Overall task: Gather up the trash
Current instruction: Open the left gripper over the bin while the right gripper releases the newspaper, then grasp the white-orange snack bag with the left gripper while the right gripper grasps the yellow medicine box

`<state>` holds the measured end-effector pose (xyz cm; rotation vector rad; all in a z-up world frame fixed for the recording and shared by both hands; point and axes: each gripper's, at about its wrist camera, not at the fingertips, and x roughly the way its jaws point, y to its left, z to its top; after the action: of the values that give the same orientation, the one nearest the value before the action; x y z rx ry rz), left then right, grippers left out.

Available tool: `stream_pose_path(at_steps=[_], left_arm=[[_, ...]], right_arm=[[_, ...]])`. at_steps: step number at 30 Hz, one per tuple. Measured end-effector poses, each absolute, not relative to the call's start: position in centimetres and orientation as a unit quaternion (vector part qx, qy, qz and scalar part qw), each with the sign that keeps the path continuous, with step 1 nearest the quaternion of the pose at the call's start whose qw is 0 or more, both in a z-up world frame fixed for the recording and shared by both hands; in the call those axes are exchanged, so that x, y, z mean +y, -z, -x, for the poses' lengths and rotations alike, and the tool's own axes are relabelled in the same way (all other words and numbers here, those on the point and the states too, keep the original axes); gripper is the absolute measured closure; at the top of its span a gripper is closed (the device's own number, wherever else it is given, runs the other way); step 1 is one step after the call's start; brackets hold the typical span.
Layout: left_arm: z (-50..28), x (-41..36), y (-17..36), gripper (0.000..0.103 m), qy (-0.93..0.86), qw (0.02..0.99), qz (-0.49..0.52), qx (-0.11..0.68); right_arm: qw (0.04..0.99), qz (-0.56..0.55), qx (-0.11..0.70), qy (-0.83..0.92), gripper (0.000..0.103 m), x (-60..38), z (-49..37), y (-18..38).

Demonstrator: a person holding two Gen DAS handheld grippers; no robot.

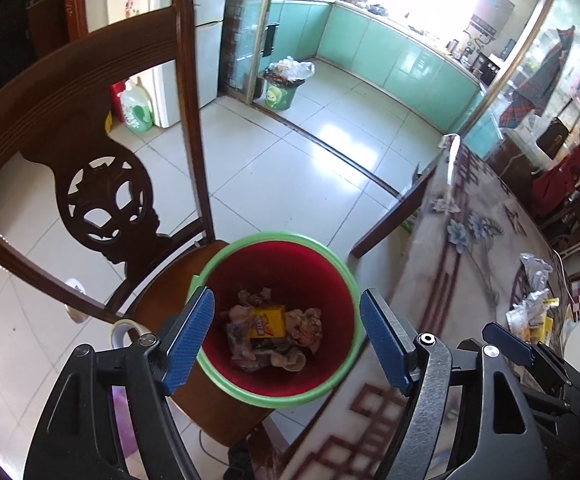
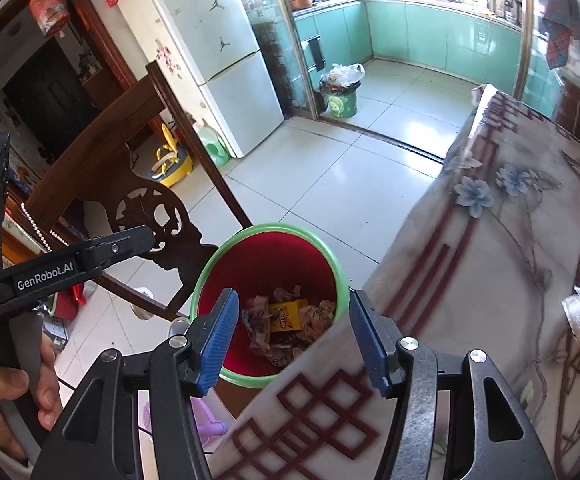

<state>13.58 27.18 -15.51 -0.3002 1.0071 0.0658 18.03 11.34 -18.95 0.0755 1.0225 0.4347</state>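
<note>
A red bin with a green rim (image 1: 275,237) stands on a wooden chair seat, beside the table edge. Inside lie crumpled papers and a yellow box (image 1: 268,322). My left gripper (image 1: 286,340) hangs over the bin's mouth, open, with nothing between its blue pads. In the right wrist view the same bin (image 2: 266,260) and yellow box (image 2: 288,314) show below my right gripper (image 2: 294,340), which is also open and empty, over the bin's near rim and the table edge. Loose wrappers (image 1: 532,304) lie on the table to the right.
The carved wooden chair (image 1: 90,200) rises left of the bin, with a tape roll (image 1: 124,330) on its seat. The floral-cloth table (image 2: 490,260) fills the right side. A hand (image 2: 10,396) holds the left gripper's handle. A full green bin (image 1: 280,94) stands by the kitchen doorway.
</note>
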Motion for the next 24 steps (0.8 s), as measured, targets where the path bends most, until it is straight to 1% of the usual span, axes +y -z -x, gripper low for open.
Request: stream_pose_path(at_steps=[6, 13, 16, 20, 24], left_arm=[[-11.8, 19.4, 13.0, 0.028, 0.038, 0.876, 0.113, 0.466], [-10.6, 7.0, 11.9, 0.027, 0.133, 0.870, 0.064, 0.470], [-10.5, 2.4, 12.0, 0.027, 0.162, 0.862, 0.052, 0.477], [-10.6, -2.0, 12.5, 0.026, 0.174, 0.855, 0.051, 0.486], [-11.5, -5.4, 13.1, 0.026, 0.169, 0.849, 0.052, 0.497]], right_arm=[[0.873, -0.067, 0.464, -0.136, 0.047, 0.9, -14.6, 16.8], [0.887, -0.119, 0.445, 0.003, 0.046, -16.5, -11.0, 15.8], [0.884, -0.144, 0.442, 0.057, 0.046, -23.4, -10.8, 15.8], [0.869, -0.164, 0.457, 0.098, 0.046, -30.6, -13.3, 17.4], [0.843, -0.224, 0.482, 0.076, 0.046, -33.4, -17.0, 21.2]])
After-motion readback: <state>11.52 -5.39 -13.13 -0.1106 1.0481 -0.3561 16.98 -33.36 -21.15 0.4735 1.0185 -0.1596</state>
